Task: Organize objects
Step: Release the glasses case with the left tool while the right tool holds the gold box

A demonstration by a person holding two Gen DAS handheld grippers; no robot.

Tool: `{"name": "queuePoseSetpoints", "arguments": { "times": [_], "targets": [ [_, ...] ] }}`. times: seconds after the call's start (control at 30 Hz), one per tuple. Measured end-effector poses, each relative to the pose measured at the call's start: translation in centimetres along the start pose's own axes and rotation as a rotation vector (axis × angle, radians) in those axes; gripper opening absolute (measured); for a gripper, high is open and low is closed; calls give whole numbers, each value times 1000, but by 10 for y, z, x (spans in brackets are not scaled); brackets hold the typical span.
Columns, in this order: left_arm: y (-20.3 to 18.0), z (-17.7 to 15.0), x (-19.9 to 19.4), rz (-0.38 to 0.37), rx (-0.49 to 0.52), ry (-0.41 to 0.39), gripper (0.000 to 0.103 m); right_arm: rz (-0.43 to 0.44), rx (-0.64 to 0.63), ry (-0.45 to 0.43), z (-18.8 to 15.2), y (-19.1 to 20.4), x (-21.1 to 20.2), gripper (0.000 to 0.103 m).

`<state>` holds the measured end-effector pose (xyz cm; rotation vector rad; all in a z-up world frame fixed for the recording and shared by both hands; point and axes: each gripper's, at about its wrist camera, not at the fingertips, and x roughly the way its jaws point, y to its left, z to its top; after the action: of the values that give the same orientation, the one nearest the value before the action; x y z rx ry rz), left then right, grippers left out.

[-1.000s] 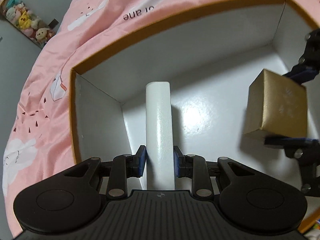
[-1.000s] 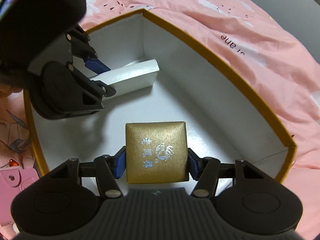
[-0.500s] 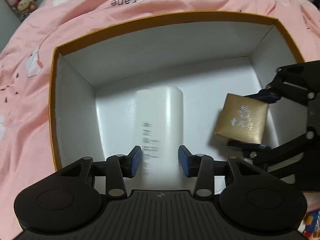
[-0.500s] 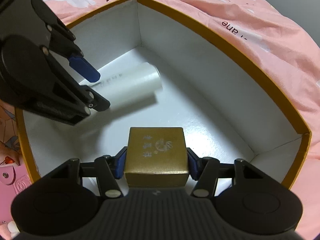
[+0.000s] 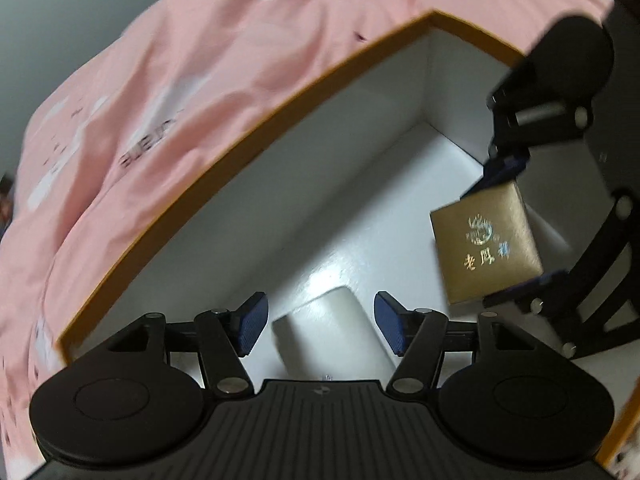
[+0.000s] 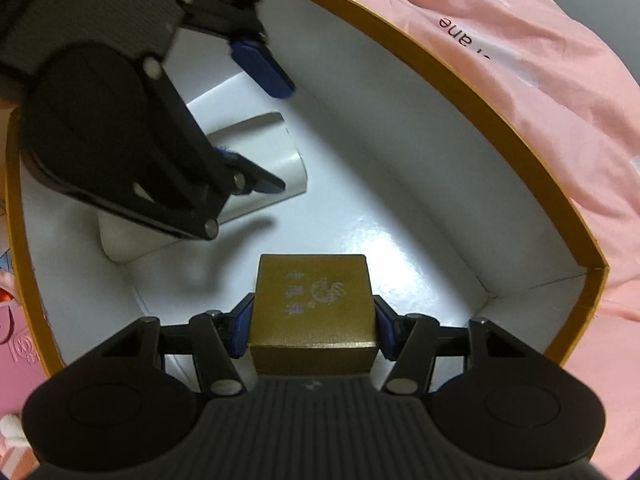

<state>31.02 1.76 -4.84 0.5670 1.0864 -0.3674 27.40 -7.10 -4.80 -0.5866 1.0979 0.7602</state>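
A large box with an orange rim (image 5: 240, 140) (image 6: 480, 92) and white inside lies open on the bed. On its floor lies a long white box (image 5: 328, 332) (image 6: 276, 152). My left gripper (image 5: 320, 328) (image 6: 278, 136) hangs over it with its jaws opening; the blue pads stand clear on either side and do not press it. A small gold box with printed characters (image 5: 486, 244) (image 6: 314, 304) is held just above the floor, to the right of the white one. My right gripper (image 6: 312, 320) (image 5: 508, 232) is shut on its two sides.
A pink printed bedsheet (image 5: 160, 80) (image 6: 520, 40) surrounds the large box. A pink pouch (image 6: 16, 352) lies outside its left wall. The white floor between the gold box and the far right corner is bare.
My left gripper has let go of the white box, which went from standing on edge to lying flat. That gripper rolled and drew back. The right gripper sank a little with the gold box.
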Motion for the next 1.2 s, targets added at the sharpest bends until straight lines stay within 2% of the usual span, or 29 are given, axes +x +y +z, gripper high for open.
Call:
{"name": "queuePoseSetpoints", "arguments": {
  "times": [0.07,0.17,0.27,0.7,0.8,0.9,1.07,1.13,1.2],
  "targets": [
    [-2,3,8,-3,27,7,70,0,3,7,0,-2,2,60],
    [-5,5,21,-24,66,47,60,1,3,4,0,-3,4,60],
    [-9,3,23,-23,109,53,54,7,12,2,2,-6,4,60],
    [-2,-26,19,104,239,146,52,55,31,-13,18,-3,9,61],
    [-2,-33,18,148,293,159,50,60,40,-15,23,-3,11,61],
    [-4,-36,16,149,336,157,50,63,42,-17,28,-2,13,61],
    [-19,-41,14,194,477,147,50,108,94,-16,33,-4,14,61],
    [-20,-41,12,198,476,145,50,136,143,-13,31,5,8,61],
    [-13,-38,7,186,414,131,50,149,191,-11,29,10,3,61]
  ]
}}
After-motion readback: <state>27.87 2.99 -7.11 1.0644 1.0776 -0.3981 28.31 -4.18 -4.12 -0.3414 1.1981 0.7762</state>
